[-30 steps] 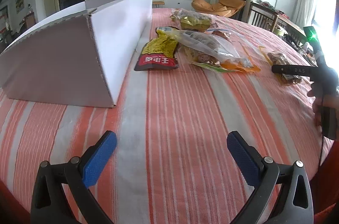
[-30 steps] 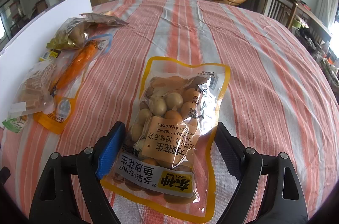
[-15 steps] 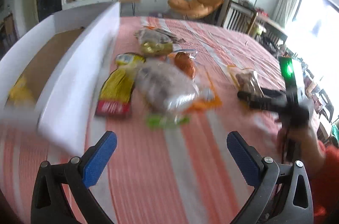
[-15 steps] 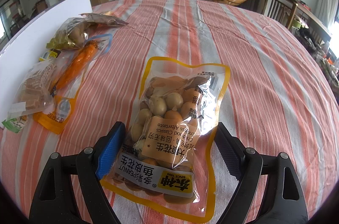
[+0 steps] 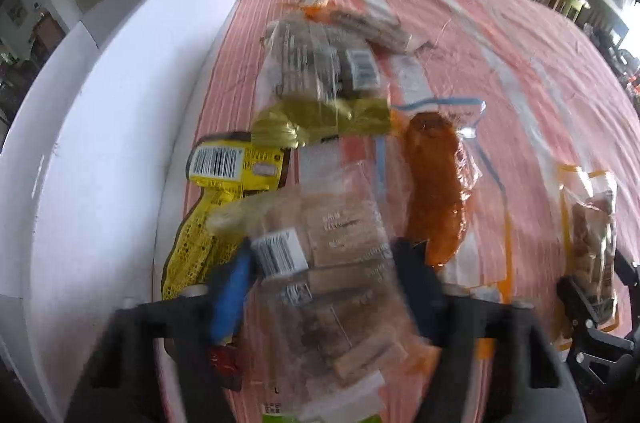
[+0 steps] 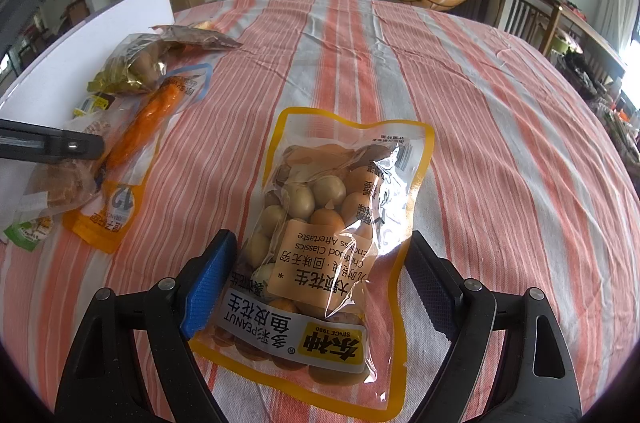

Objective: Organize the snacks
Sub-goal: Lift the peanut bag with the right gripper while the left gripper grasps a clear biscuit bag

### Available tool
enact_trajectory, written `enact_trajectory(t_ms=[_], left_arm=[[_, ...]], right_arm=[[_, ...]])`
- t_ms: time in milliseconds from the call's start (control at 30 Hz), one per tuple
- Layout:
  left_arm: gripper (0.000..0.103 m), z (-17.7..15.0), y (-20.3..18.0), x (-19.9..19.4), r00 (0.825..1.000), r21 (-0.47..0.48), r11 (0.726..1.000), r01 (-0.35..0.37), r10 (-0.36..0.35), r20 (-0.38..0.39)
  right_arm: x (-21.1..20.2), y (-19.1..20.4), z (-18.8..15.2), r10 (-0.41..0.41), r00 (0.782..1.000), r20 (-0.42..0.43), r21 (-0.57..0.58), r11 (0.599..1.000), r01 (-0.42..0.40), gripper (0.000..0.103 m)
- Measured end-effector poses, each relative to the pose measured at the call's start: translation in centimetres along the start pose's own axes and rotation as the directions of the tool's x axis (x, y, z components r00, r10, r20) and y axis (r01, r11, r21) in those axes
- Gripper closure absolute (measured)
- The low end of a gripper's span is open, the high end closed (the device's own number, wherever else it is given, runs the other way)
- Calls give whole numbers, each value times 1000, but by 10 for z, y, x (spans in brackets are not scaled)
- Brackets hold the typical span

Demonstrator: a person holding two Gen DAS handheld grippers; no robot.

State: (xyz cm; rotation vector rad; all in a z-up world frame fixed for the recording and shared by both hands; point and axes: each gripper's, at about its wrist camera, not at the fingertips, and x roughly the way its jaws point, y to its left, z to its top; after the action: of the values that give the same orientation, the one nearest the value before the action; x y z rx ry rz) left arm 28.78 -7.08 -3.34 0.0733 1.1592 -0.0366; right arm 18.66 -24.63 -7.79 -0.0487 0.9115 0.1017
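Observation:
My left gripper [image 5: 324, 275] hangs over the snack pile beside the white box [image 5: 100, 143]. Its jaws are closing on a clear bag of brown biscuits [image 5: 340, 235], and both pads touch the bag's sides. The view is blurred. Under that bag lie a yellow packet [image 5: 224, 167] and an orange sausage packet [image 5: 436, 183]. My right gripper [image 6: 316, 263] stands open astride a yellow-edged bag of peanuts [image 6: 332, 207], which lies flat on the striped cloth [image 6: 480, 111].
A gold-and-clear bag [image 5: 320, 71] lies further back in the pile. The white box wall runs along the left side. Bare striped cloth spreads to the right and behind the peanut bag. Chairs [image 6: 532, 11] stand past the table's far right edge.
The left gripper has swung from bare cloth near the box's corner over the snack pile, tipped downward, and narrowed its jaws around the biscuit bag. The right gripper has kept still.

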Motion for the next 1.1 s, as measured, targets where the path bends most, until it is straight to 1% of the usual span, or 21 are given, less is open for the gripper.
enact_trajectory(t_ms=[100,167,233,300,333,400,433,467,533,600,633,667,700,733,800,833,900,933,1000,1033,1100], left_arm=[[49,-12,13,-22,992,-18,994,111,-110,62],[49,-26,23,-41,984,-29,989,147,-144,101],[49,-44,36,-65,964,-42,972,233,-225,140],[49,-62,48,-85,947,-47,958,283,-271,173],[49,-69,52,-92,942,-47,955,292,-279,185],[49,-89,60,-105,934,-51,951,305,-288,212],[49,-98,63,-109,930,-52,949,310,-291,223],[49,-102,66,-110,928,-51,949,312,-293,229],[49,-116,70,-117,924,-49,947,317,-297,242],[49,-121,75,-121,916,-52,941,335,-312,251],[49,-125,79,-123,909,-55,934,354,-330,255],[49,-126,82,-123,904,-59,928,367,-341,258],[49,-128,86,-126,897,-64,922,381,-352,266],[49,-130,91,-127,892,-71,918,391,-359,276],[49,-133,102,-135,884,-88,912,401,-361,297],[49,-134,109,-139,876,-101,904,416,-368,310],[49,-132,120,-147,857,-120,885,450,-391,334],[49,-130,127,-151,846,-130,874,469,-403,348],[48,-121,144,-158,833,-152,861,485,-402,381],[48,-116,152,-160,835,-161,864,476,-387,392],[48,-105,172,-164,846,-190,875,446,-342,410]], right_arm=[[0,0,0,4,1000,0,1,1000,-4,16],[1,0,1,8,1000,0,2,1000,-8,16],[1,-1,1,15,1000,2,7,1000,-15,15],[0,-4,1,35,999,7,20,999,-35,15],[-1,-7,1,53,998,13,33,998,-54,15],[-5,-21,2,131,991,13,88,987,-132,15],[-5,-27,6,163,986,-14,118,980,-161,15],[-2,-32,14,183,980,-74,156,973,-169,16],[4,-31,25,156,971,-181,174,977,-125,16],[12,-17,35,106,955,-278,81,993,-87,17],[13,-12,37,90,951,-297,46,996,-79,21],[13,-8,38,86,948,-307,33,996,-79,34],[12,-8,39,75,947,-313,37,997,-67,37],[10,-9,40,82,945,-317,53,996,-69,45],[4,-16,38,140,945,-295,126,986,-106,46],[0,-22,36,175,945,-277,177,976,-129,46],[-11,-35,35,300,932,-201,310,923,-230,46],[-17,-37,37,349,922,-165,350,895,-276,46],[-34,-29,49,430,897,-99,392,846,-363,46],[-41,-22,57,467,881,-74,396,825,-404,45],[-57,10,83,554,832,-34,376,778,-503,45]])
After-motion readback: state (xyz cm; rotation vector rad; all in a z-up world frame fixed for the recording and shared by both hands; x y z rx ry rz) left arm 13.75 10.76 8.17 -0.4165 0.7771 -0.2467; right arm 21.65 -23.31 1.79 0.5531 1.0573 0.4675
